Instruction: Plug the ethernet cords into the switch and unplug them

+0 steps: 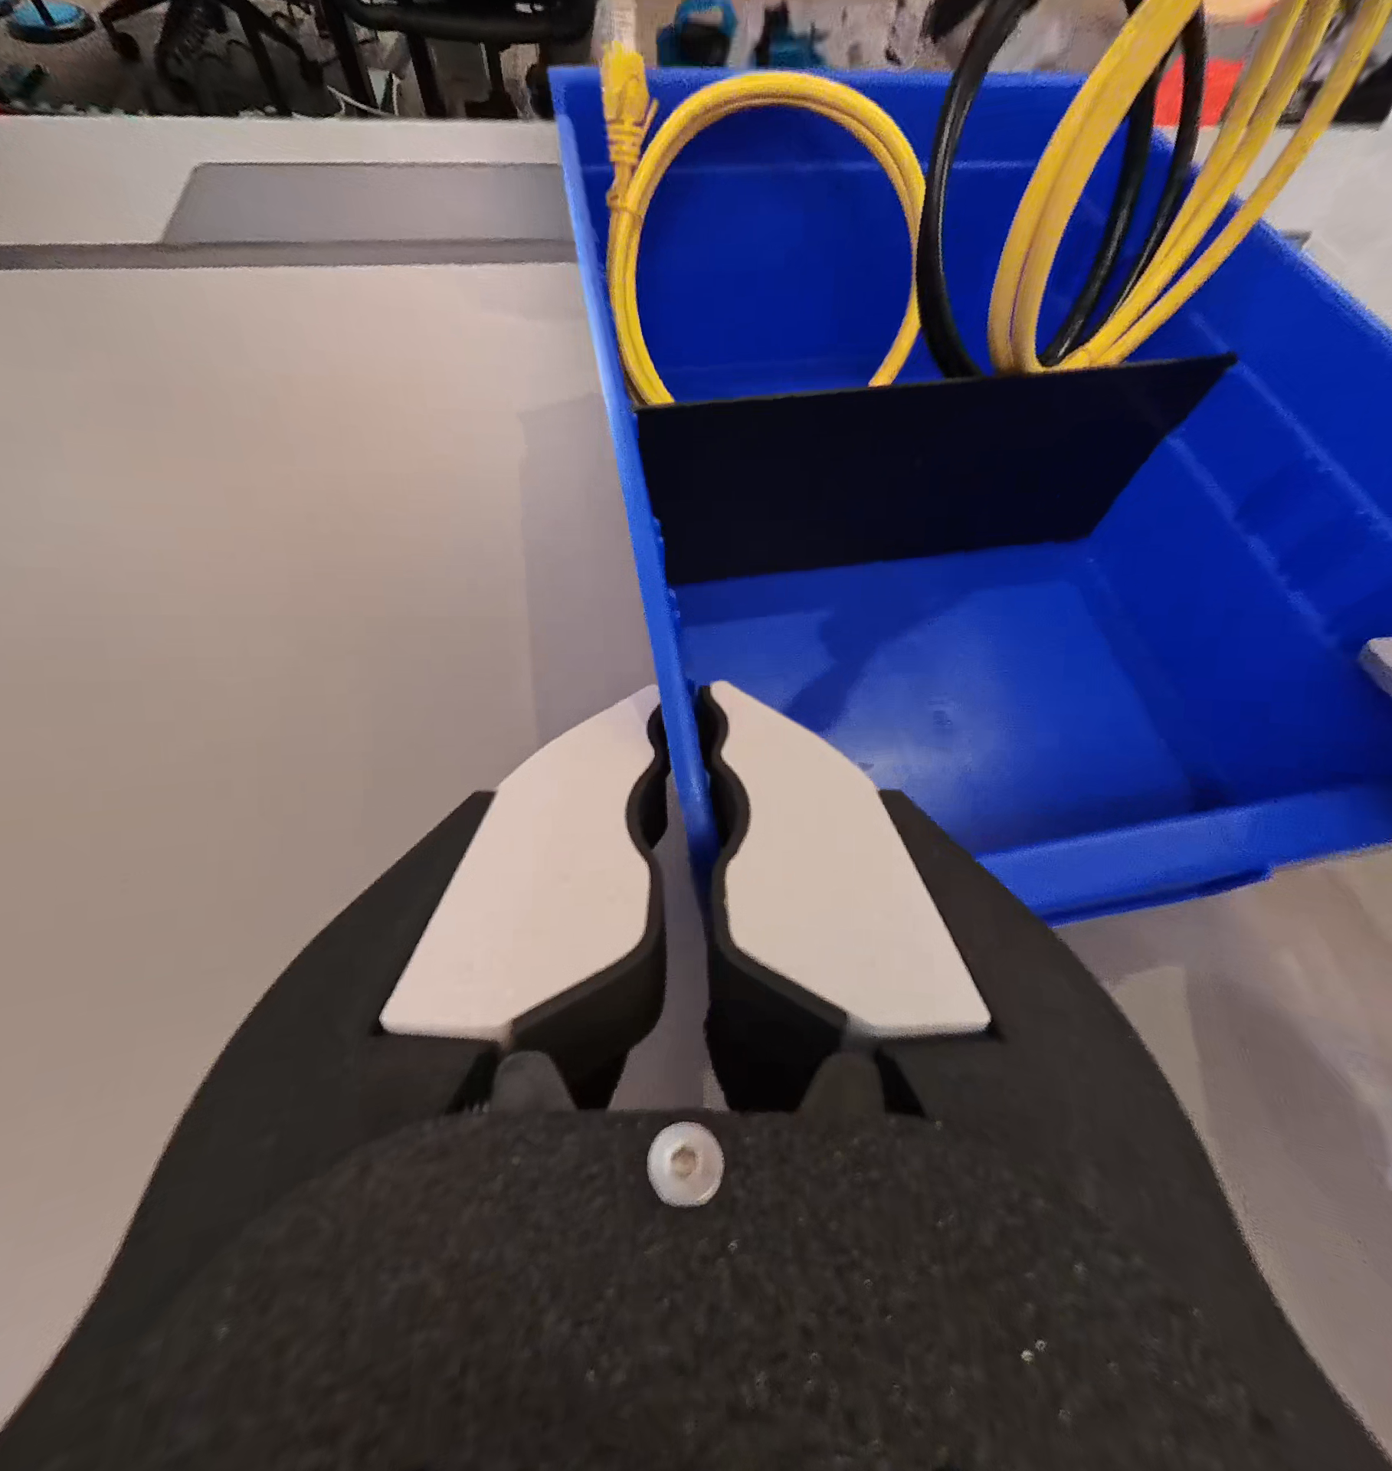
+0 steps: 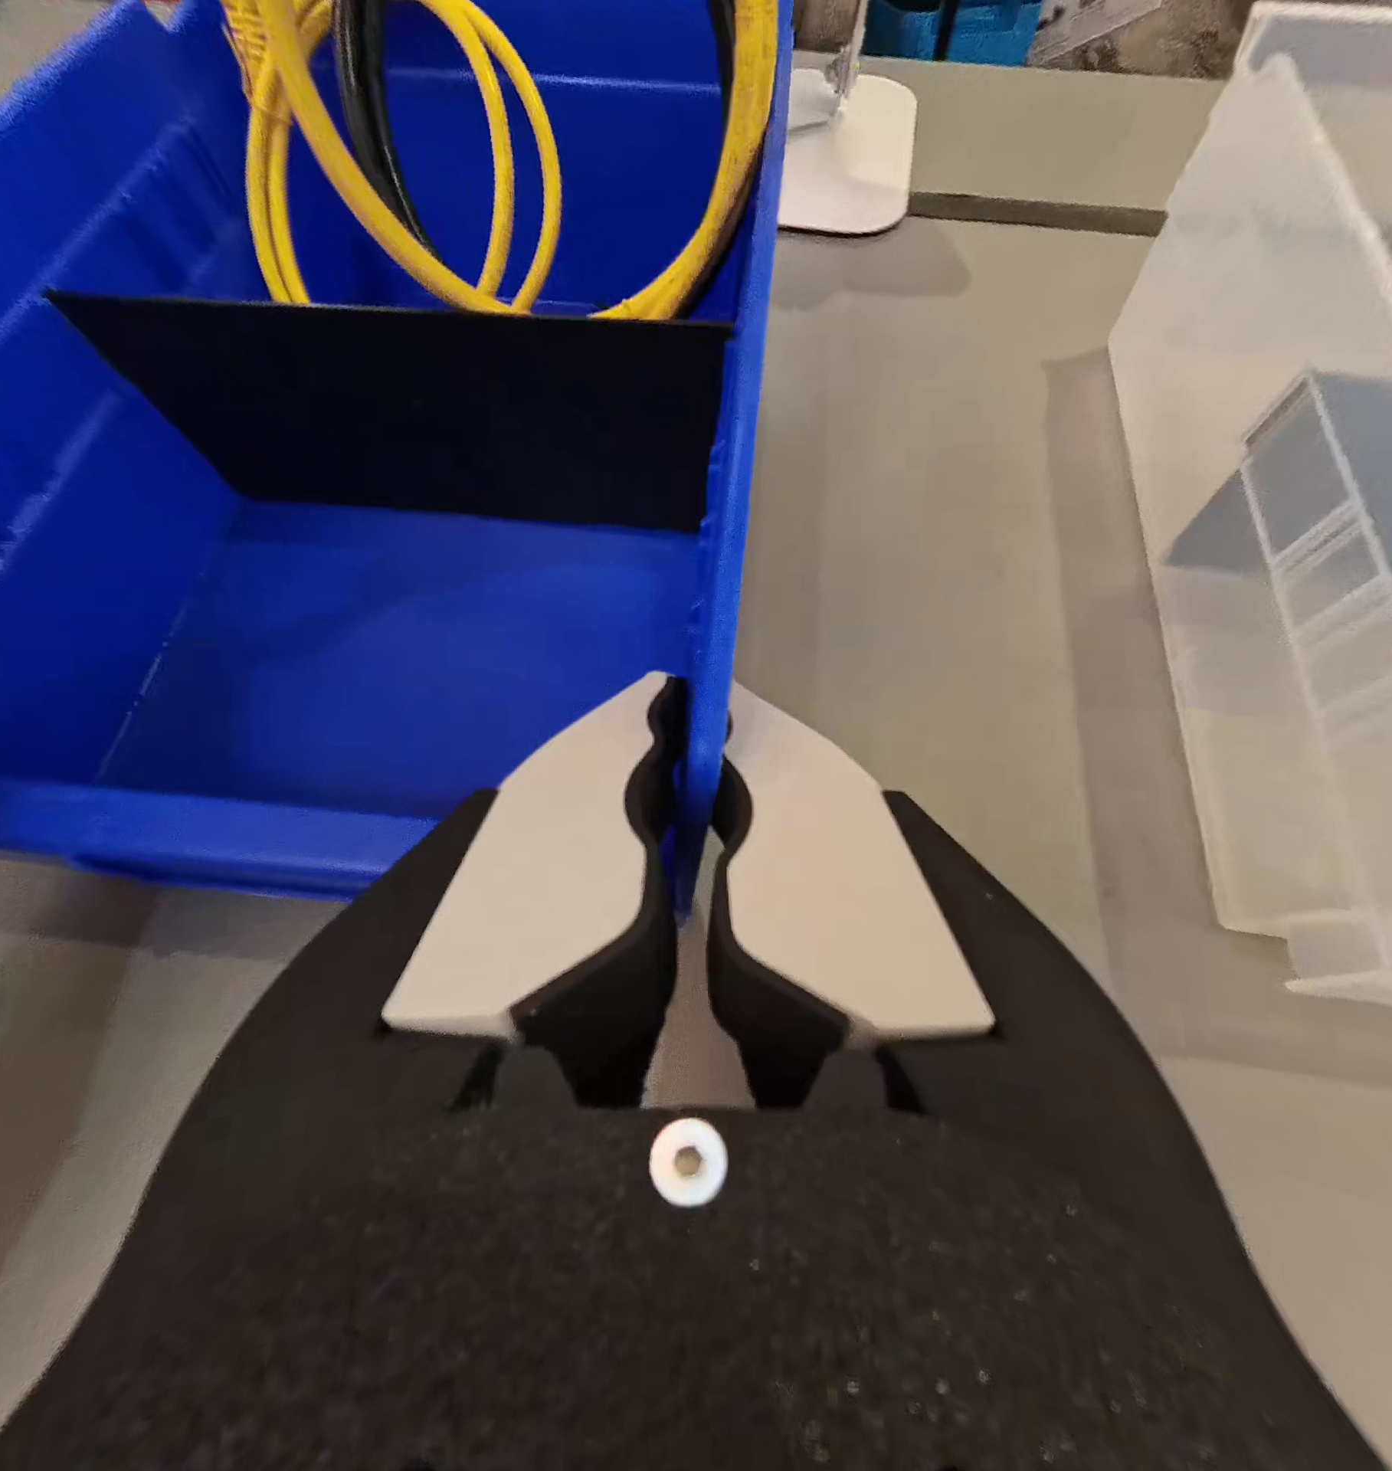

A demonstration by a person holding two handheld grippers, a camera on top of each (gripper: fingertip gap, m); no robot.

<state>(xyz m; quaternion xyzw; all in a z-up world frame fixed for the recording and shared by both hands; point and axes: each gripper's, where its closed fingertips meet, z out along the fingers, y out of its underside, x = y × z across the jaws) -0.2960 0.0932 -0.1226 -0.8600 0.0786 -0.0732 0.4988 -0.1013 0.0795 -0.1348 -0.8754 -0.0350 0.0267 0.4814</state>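
A blue bin [image 1: 1273, 557] stands on the grey table [image 1: 278, 557]. A black divider [image 1: 899, 470] splits it. The far compartment holds coiled yellow ethernet cords [image 1: 756, 103] and a black cable [image 1: 939, 239]; the near compartment has nothing in it. My left gripper [image 1: 680, 700] is shut on the bin's left wall [image 1: 653, 477]. My right gripper [image 2: 696, 692] is shut on the bin's right wall [image 2: 744, 477]. In the right wrist view the cords [image 2: 517, 159] and the divider [image 2: 406, 406] show too. No switch is in view.
A clear plastic drawer box [image 2: 1273, 477] stands to the right of the bin. A white stand base [image 2: 852, 159] sits behind it. A seam [image 1: 278, 255] crosses the table at the far left. Chairs and clutter lie beyond the table's far edge. My hands' fingertips stand some 20 cm from each other.
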